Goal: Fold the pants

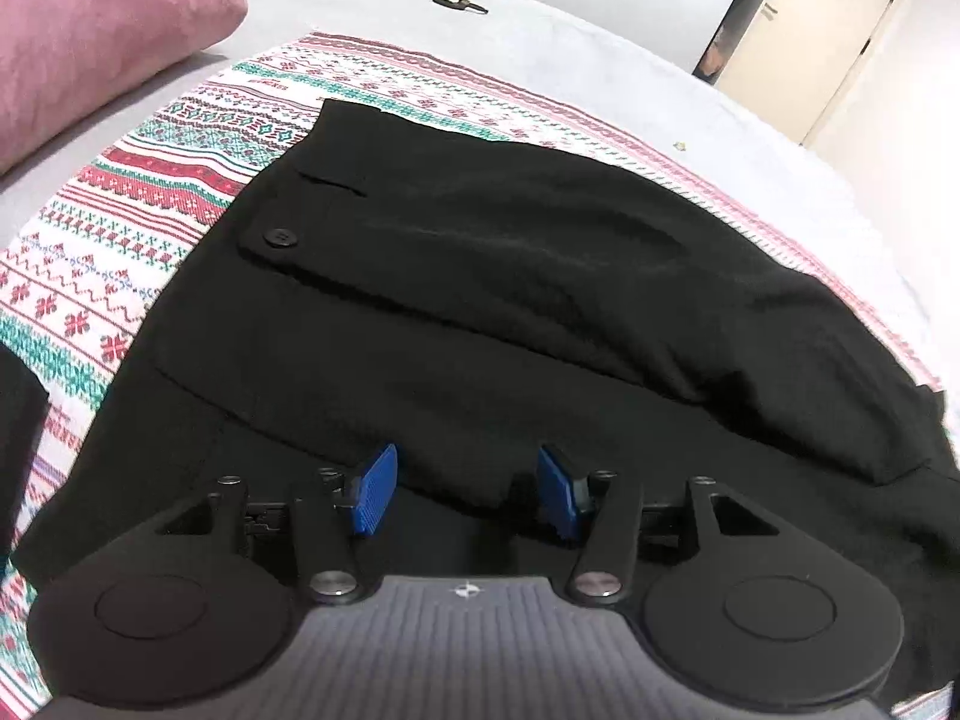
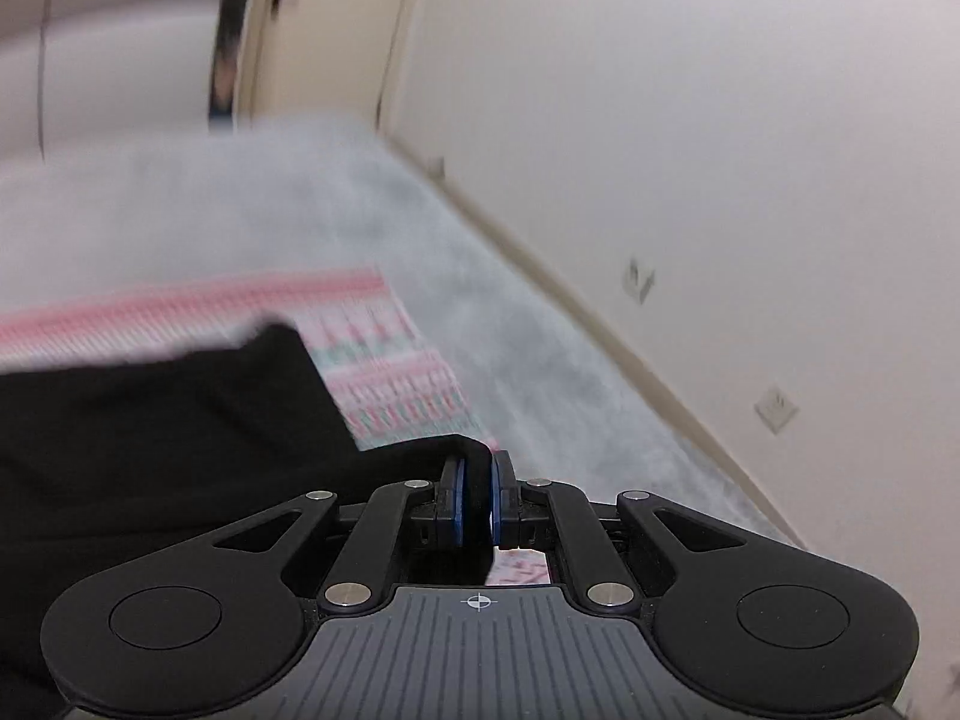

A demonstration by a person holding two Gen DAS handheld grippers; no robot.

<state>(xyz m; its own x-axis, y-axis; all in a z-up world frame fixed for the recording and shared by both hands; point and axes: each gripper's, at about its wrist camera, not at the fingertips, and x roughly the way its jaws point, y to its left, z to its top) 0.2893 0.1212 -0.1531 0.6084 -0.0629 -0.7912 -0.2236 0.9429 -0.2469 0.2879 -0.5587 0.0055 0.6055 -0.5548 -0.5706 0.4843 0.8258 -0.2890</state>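
Over on the left, a pink pillow sits at the edge of the grey bed, and the black pants lie spread on a patterned blanket, waistband and button toward the pillow. One layer is already doubled over another, with soft wrinkles across the top. The left gripper hovers low over the near edge of the cloth, its blue fingers parted with nothing pinched between them.

Moving right, the right gripper is clamped tight on a fold of the black fabric, and the view is smeared with motion blur, the cloth trailing off to the left from its fingers.

This looks like thin, limp dress fabric: light, no stiffness, likely to sag and slide between smooth layers. Best grips, I'd say, are hems, seams or the thicker waistband, taken at two corners so the edge stays straight. A single pinch risks bunching it.
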